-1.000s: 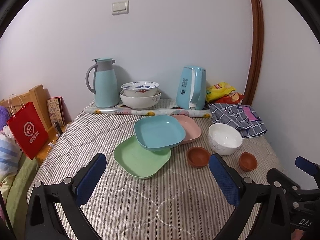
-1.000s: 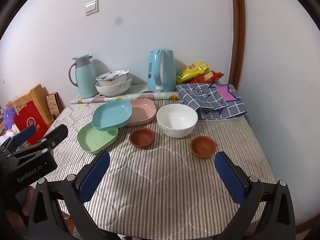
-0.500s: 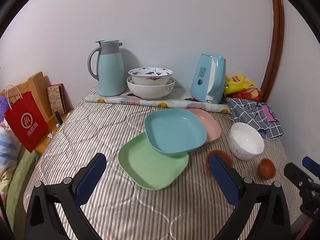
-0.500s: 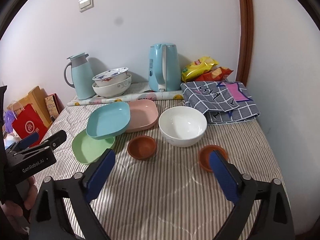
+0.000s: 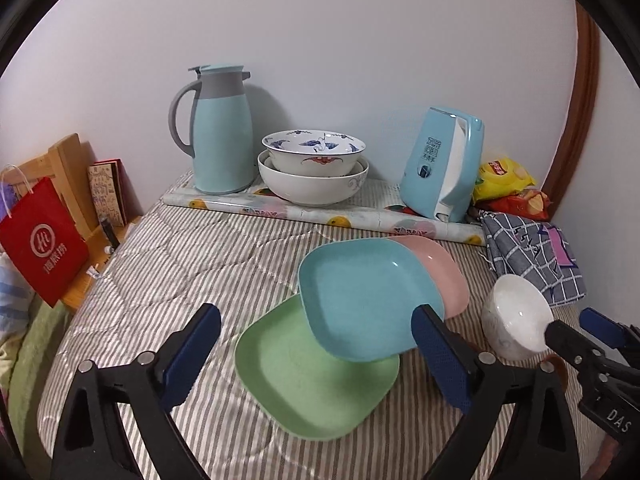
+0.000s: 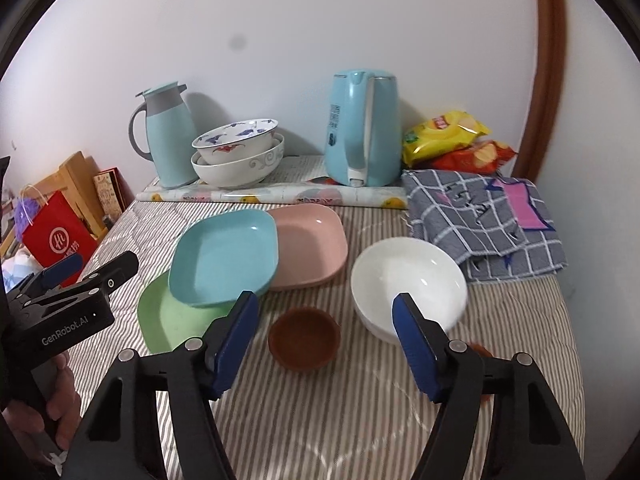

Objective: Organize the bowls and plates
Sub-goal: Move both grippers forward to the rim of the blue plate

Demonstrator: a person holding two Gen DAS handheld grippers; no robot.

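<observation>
On the striped table a blue plate rests tilted across a green plate and a pink plate. My left gripper hovers just short of them, jaws wide and closing, touching nothing. To their right stands a white bowl. My right gripper is above a small brown bowl, its jaws closing with the pads clear of it. A second brown bowl is mostly hidden behind the right finger. Two larger bowls are stacked at the back.
Along the wall stand a light-blue jug, a blue kettle and snack bags, behind a rolled patterned sheet. A checked cloth lies at the back right. A red bag stands off the table's left edge.
Both grippers have moved forward and slightly down toward the dishes, which now look larger. The right jaws have narrowed clearly, the left only a little.
</observation>
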